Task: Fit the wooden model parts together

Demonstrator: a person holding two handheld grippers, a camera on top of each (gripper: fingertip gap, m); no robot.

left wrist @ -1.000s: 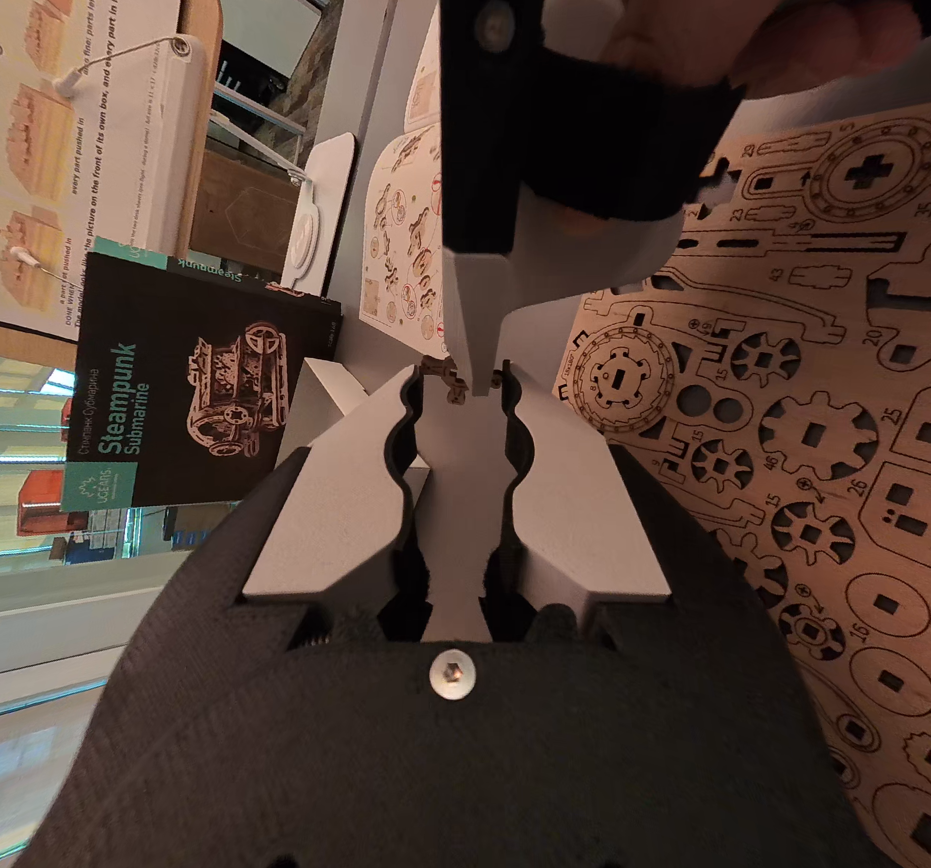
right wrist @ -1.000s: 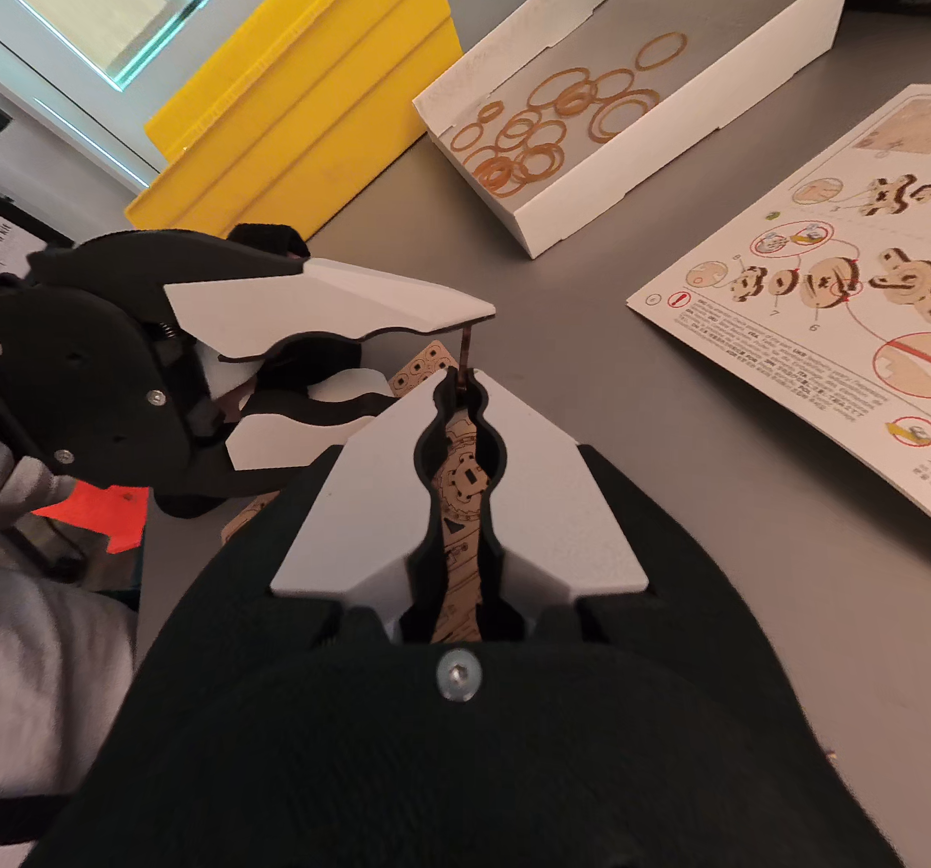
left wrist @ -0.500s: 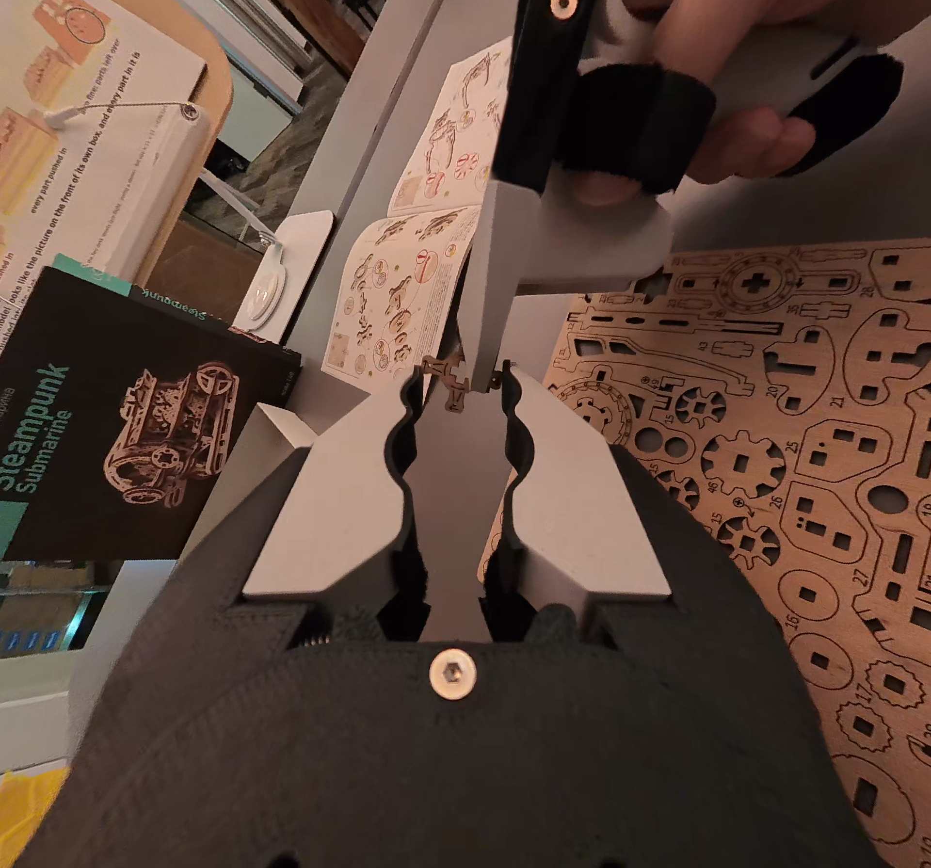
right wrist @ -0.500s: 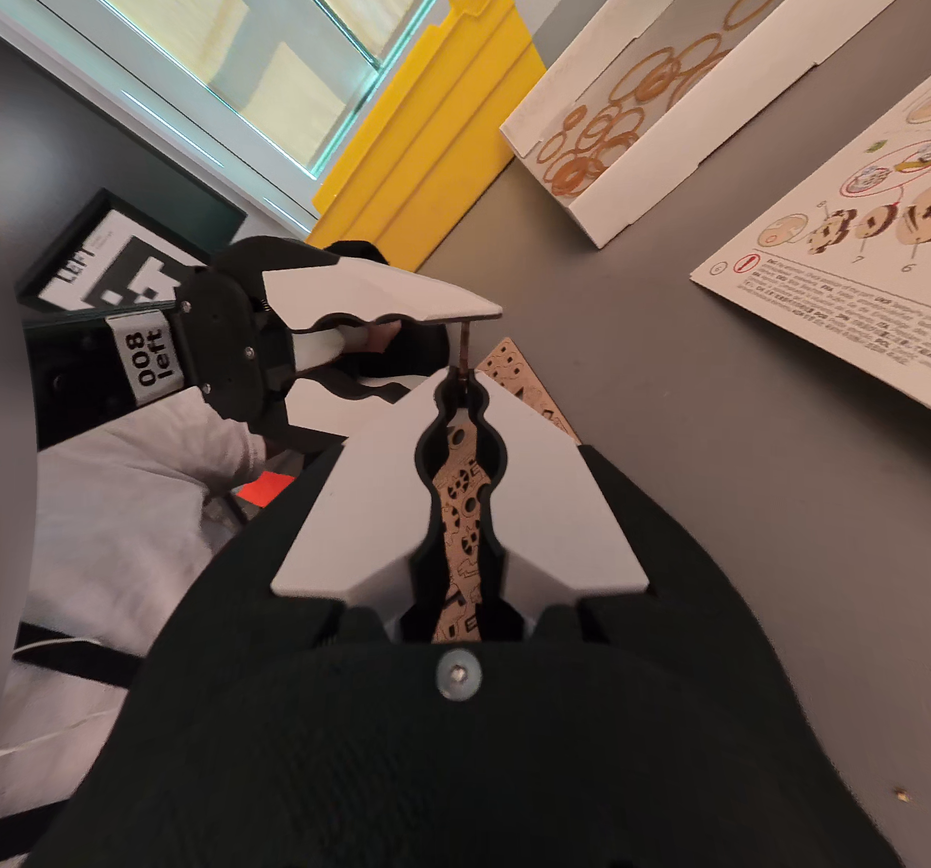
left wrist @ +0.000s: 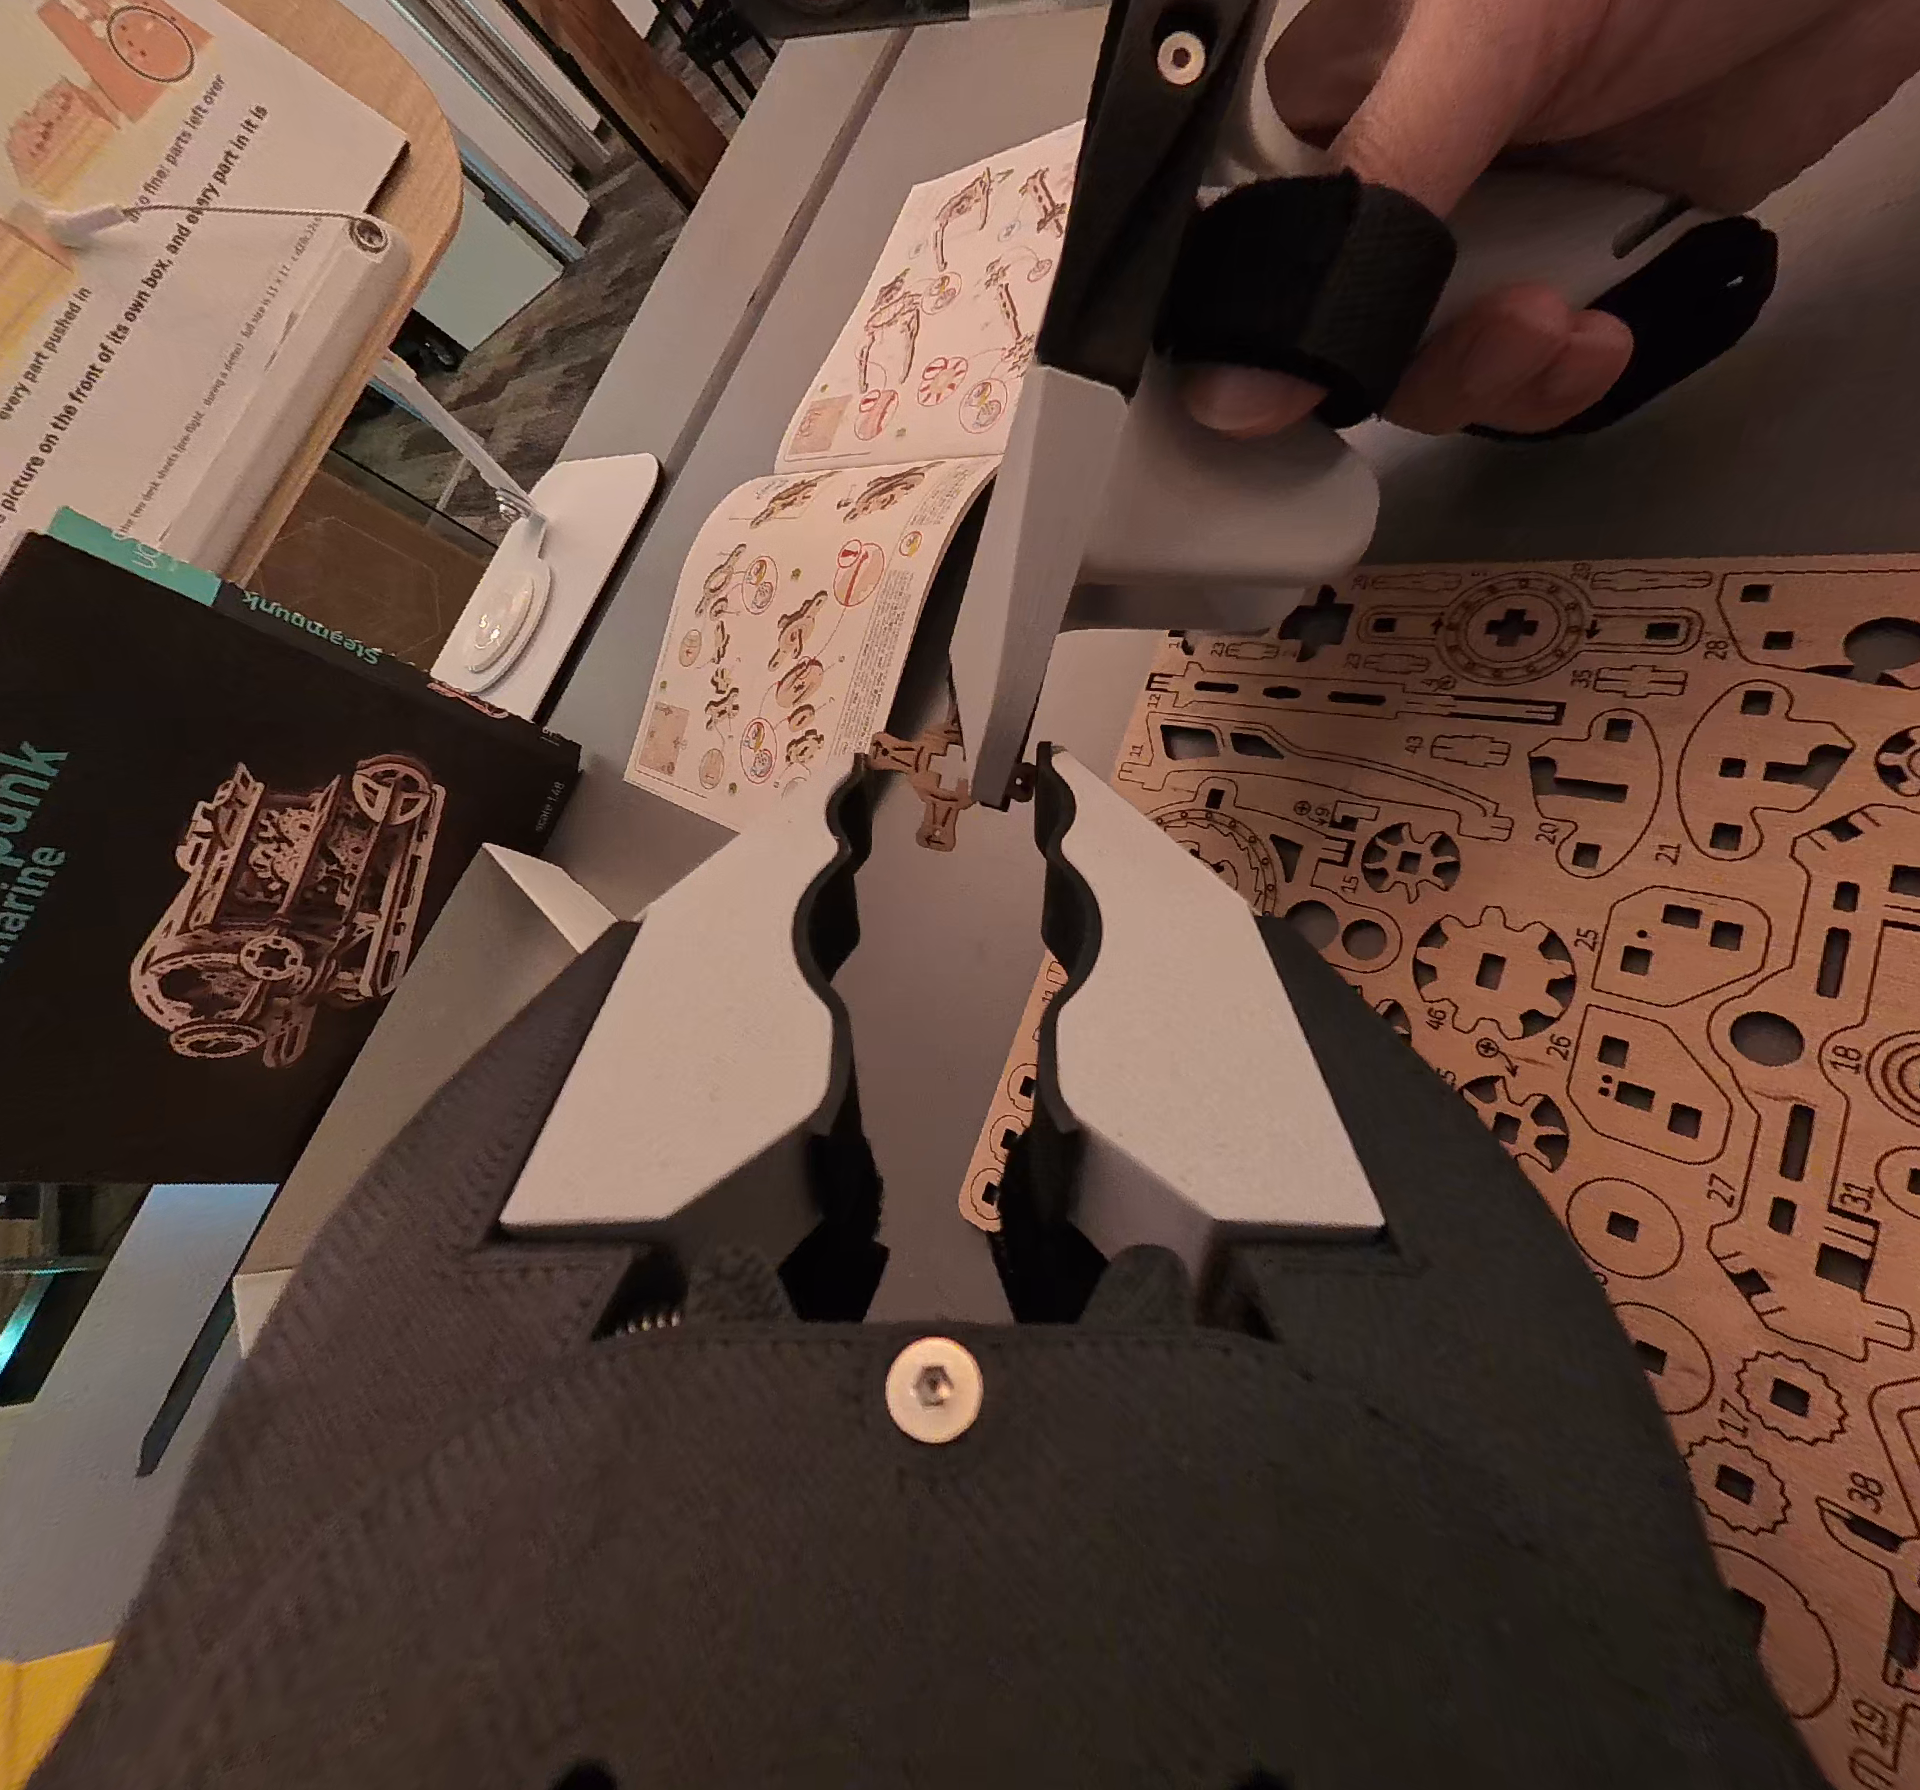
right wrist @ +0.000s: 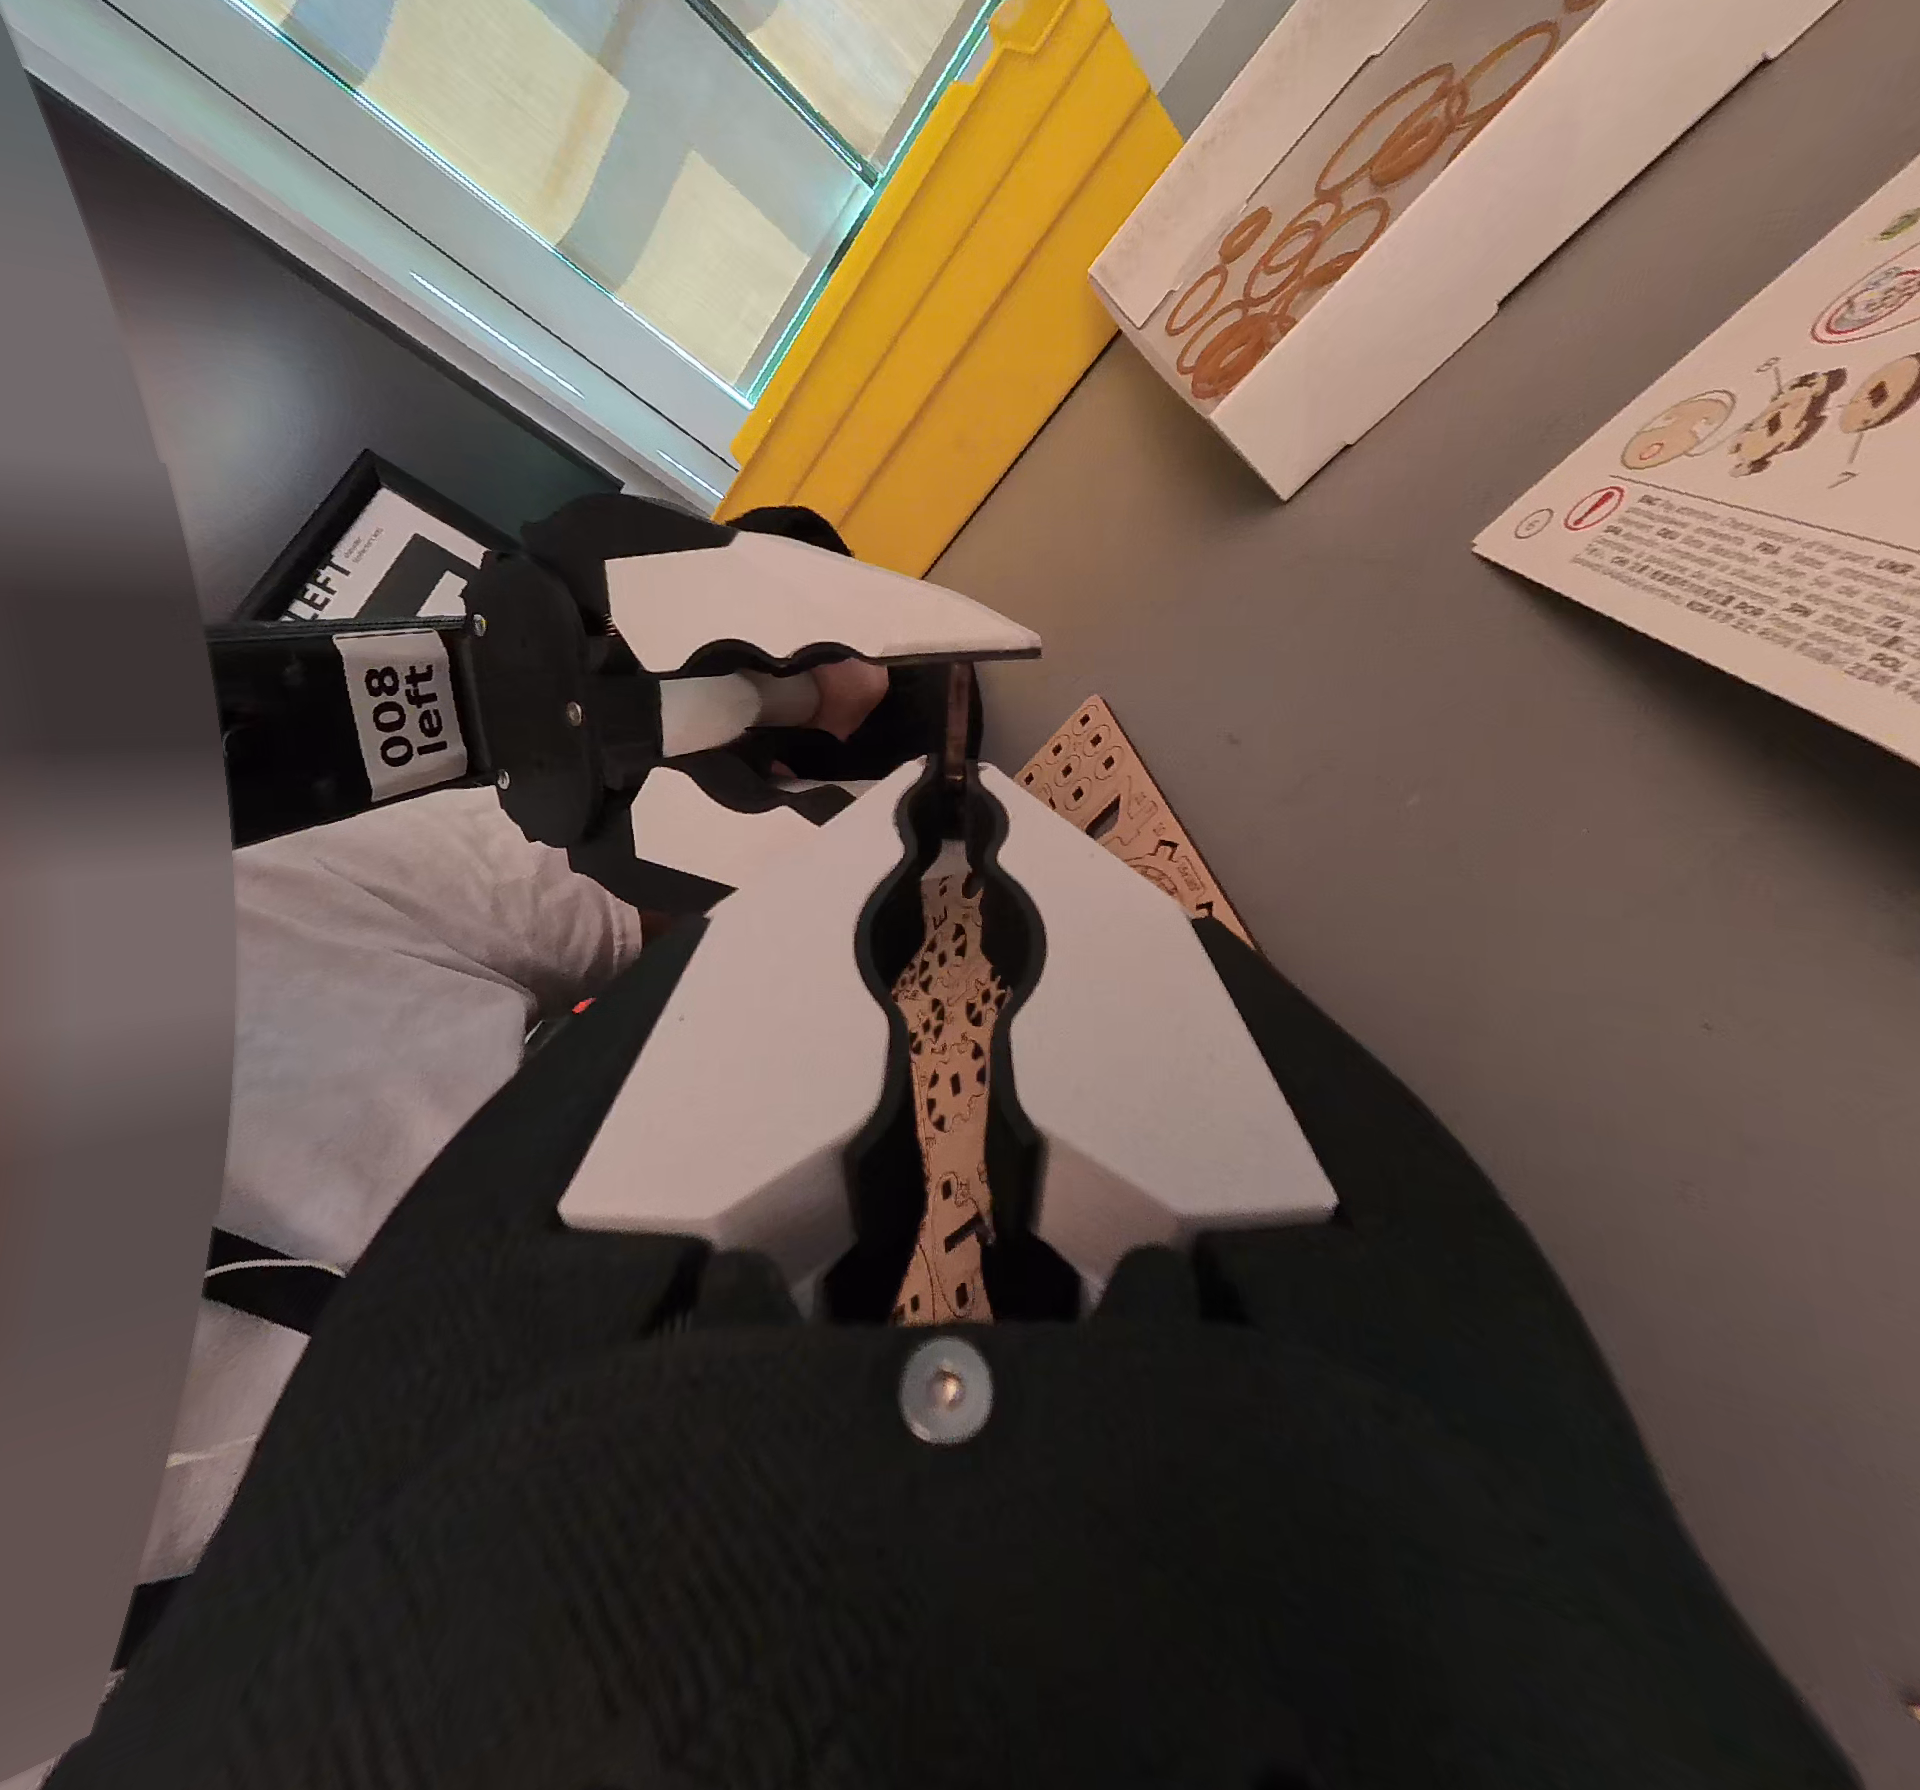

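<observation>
A small cross-shaped wooden part (left wrist: 935, 784) hangs above the table, held by both grippers. My left gripper (left wrist: 951, 774) is shut on it across its width, one fingertip at each end. My right gripper (right wrist: 948, 779) is shut on the same part, which shows edge-on as a thin dark strip (right wrist: 956, 712). In the left wrist view the right gripper's finger (left wrist: 1023, 597) comes down from above onto the part. In the right wrist view the left gripper's upper finger (right wrist: 831, 608) comes in from the left. I cannot tell whether the part is one piece or two.
A laser-cut wooden parts sheet (left wrist: 1558, 909) lies on the grey table (right wrist: 1455, 909) under the grippers. An open instruction booklet (left wrist: 831, 618) and a black model box (left wrist: 239, 857) lie beyond. A white tray (right wrist: 1403, 338) of rubber bands and a yellow bin (right wrist: 987, 286) stand by the window. The grippers are tip to tip, or close to it.
Both grippers have tilted and turned together while keeping hold of the part, so the background has swung. The grip looks unchanged.
</observation>
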